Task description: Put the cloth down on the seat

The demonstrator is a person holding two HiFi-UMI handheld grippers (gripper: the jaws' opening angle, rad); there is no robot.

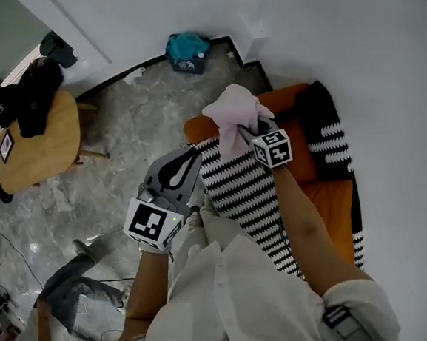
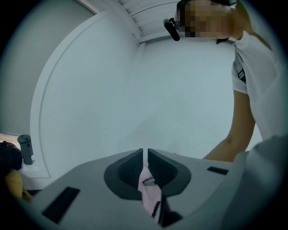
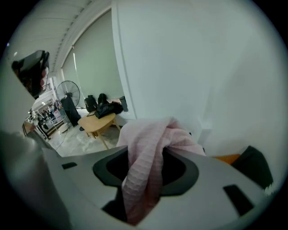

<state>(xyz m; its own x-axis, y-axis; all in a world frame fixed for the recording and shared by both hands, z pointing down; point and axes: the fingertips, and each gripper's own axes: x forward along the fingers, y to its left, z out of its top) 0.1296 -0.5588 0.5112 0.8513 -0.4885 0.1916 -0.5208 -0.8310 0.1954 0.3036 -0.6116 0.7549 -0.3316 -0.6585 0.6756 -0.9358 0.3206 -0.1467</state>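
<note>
Fingers (image 2: 129,168) of the left gripper (image 2: 145,153) stand nearly together and pinch a thin pink strip of the cloth (image 1: 232,112). A black-and-white zigzag edge shows just below the pinch.

Right gripper (image 3: 146,155): the jaws stand wide, with the cloth heaped over them and hanging down through the gap. Dark space shows on either side of the fabric, so the pads do not press it. Most of the cloth sits bunched on and above these jaws, and a fold drops from there toward the left fingertips.

Directly beneath both grippers lies a striped throw (image 1: 245,193), spread over the orange seat (image 1: 336,200). The cloth is held up at the grippers and is not laid flat on the seat. Whether its hanging end touches the throw cannot be told.

Behind the right gripper, the person's bare forearm (image 1: 299,218) runs back over the seat.

Beyond the left fingers is grey marbled floor (image 1: 134,113). Farther out to their left stands a round wooden table (image 1: 48,147) with dark bags (image 1: 32,96) on it. Farthest ahead, a teal bag (image 1: 187,51) rests against the white wall (image 1: 335,29).
</note>
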